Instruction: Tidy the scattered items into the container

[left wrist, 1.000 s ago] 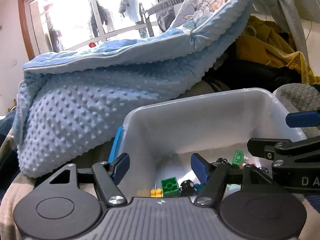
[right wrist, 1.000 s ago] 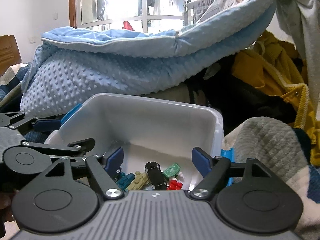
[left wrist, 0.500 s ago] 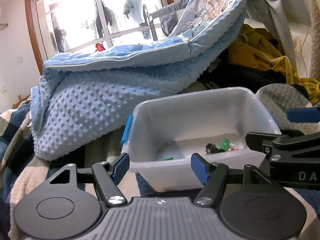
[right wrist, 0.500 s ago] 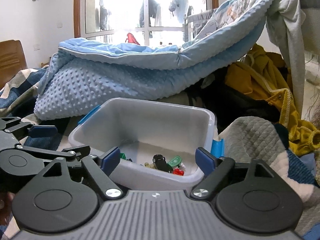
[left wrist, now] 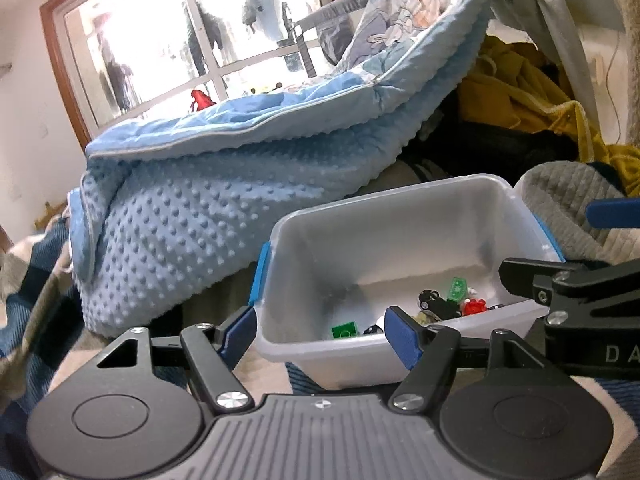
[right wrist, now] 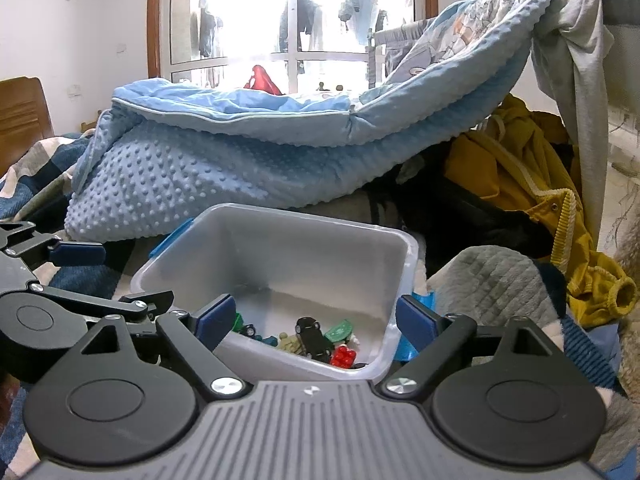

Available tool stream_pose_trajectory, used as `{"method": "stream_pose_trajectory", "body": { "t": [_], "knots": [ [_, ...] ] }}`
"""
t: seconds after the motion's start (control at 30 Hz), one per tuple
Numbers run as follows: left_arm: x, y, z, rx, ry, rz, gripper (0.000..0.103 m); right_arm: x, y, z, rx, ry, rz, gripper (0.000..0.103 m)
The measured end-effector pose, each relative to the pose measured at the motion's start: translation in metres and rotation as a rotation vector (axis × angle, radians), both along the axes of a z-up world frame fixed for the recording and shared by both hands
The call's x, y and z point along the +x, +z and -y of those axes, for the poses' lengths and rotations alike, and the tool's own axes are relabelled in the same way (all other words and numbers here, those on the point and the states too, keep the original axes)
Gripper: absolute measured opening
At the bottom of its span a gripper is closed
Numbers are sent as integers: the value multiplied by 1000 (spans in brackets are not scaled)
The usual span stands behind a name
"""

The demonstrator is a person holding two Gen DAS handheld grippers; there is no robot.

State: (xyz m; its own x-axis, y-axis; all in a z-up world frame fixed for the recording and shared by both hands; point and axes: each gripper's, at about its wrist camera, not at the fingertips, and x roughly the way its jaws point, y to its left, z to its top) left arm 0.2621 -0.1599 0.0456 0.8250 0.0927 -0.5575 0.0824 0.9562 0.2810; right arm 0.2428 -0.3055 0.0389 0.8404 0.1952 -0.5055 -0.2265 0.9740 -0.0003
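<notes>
A translucent white plastic bin with blue latches sits on the bed; it also shows in the right wrist view. Inside lie small toys: a black toy car, a red brick, a green piece and a green brick. My left gripper is open and empty, just short of the bin's near left corner. My right gripper is open and empty, in front of the bin's near wall. Each gripper shows at the edge of the other's view.
A light blue dotted blanket is piled behind the bin. Yellow clothing and a grey quilted cloth lie to the right. A checked bedcover spreads to the left. A window is at the back.
Both grippers have drawn back and up from over the bin. The bin now looks smaller and farther off. Both stay open and empty.
</notes>
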Motion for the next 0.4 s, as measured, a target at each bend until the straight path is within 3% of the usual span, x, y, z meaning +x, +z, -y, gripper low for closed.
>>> {"method": "stream_pose_trajectory", "body": {
  "t": [0.4],
  "knots": [
    [18,-9,8,-27,-30,-48,74,16,-6,11,-3,-12,-30,90]
  ]
}}
